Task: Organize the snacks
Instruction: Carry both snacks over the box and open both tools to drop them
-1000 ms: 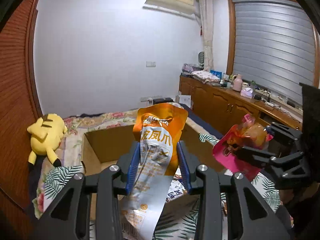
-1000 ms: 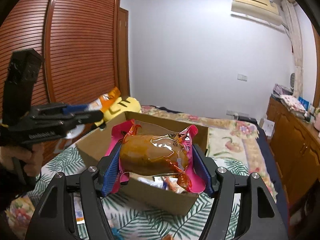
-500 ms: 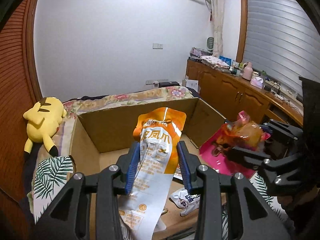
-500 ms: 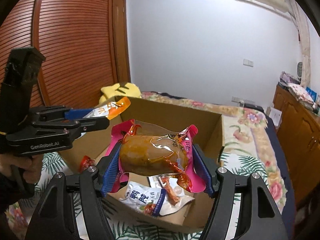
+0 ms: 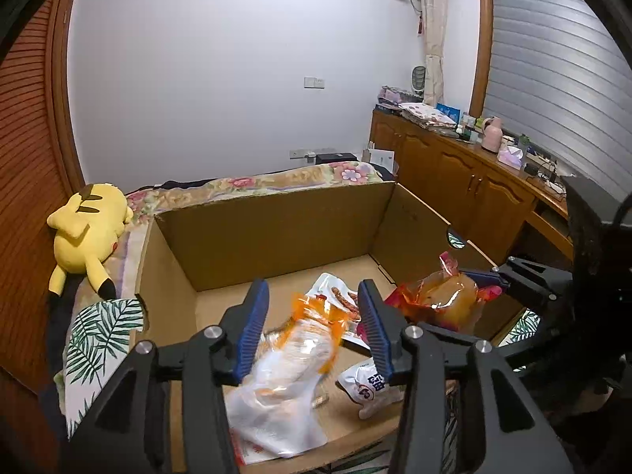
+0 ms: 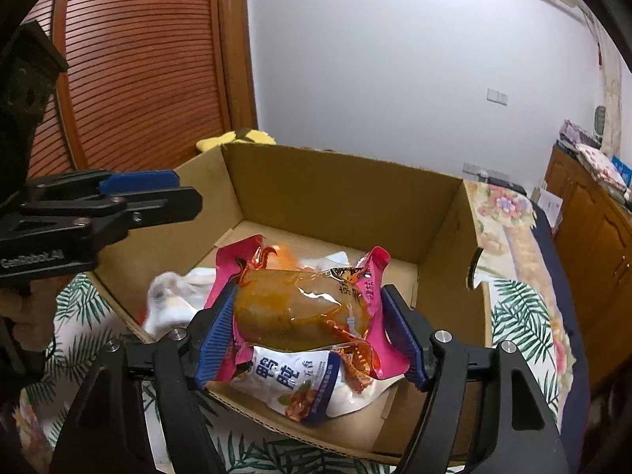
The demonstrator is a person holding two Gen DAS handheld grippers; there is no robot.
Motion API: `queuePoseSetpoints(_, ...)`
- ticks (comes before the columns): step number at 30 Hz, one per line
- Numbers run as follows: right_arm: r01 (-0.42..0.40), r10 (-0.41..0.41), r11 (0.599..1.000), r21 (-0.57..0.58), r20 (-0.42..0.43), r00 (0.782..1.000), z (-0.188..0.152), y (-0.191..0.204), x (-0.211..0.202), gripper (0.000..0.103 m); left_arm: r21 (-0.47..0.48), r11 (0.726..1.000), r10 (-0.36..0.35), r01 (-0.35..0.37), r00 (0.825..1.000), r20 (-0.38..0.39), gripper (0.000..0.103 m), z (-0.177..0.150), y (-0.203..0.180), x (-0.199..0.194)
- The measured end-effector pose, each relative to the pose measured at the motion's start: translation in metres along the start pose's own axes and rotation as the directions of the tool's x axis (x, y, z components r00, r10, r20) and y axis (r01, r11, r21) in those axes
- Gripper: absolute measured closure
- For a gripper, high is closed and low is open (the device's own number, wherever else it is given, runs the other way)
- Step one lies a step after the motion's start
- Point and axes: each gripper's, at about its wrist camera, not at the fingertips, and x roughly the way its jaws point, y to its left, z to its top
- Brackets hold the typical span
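An open cardboard box (image 5: 276, 233) (image 6: 339, 185) stands on the bed. My left gripper (image 5: 312, 308) is open above the box's near side. The orange-and-white snack pouch (image 5: 292, 363) is blurred, loose between and below its fingers, dropping into the box. My right gripper (image 6: 312, 324) is shut on a pink-edged pouch with a brown filling (image 6: 304, 304), held over the box's near edge; it also shows in the left wrist view (image 5: 438, 300). A white-and-blue snack bag (image 6: 292, 383) (image 5: 371, 383) and a sausage pack (image 5: 339, 296) lie in the box.
The box sits on a leaf-print bedcover (image 5: 98, 328) (image 6: 521, 316). A yellow plush toy (image 5: 87, 233) lies at the left by the wooden wardrobe (image 6: 138, 71). A wooden cabinet (image 5: 454, 181) with clutter runs along the right wall.
Both grippers came down over the box. My left gripper opened and let go of the orange-and-white pouch, which is falling in. The right gripper still holds its pouch.
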Motion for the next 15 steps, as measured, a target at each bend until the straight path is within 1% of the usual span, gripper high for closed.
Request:
queuePoseSetpoints(6, 0.018, -0.018, 1.000, -0.005, -0.017, 1.000, 0.001, 0.003, 0.007, 0.024, -0.013, 1.000, 0.003, -0.003, 1.000, 0.010, 0.052, -0.003, 0.001, -0.013)
queuePoseSetpoints(11, 0.029, -0.028, 1.000, 0.010, -0.017, 0.999, 0.002, 0.006, 0.007, 0.024, -0.006, 1.000, 0.007, -0.007, 1.000, 0.016, 0.048, -0.009, 0.003, -0.030)
queuePoseSetpoints(15, 0.014, -0.014, 0.999, 0.032, 0.004, 1.000, 0.002, 0.010, -0.006, 0.024, 0.005, 1.000, 0.024, -0.024, 1.000, 0.020, 0.047, -0.015, 0.002, -0.046)
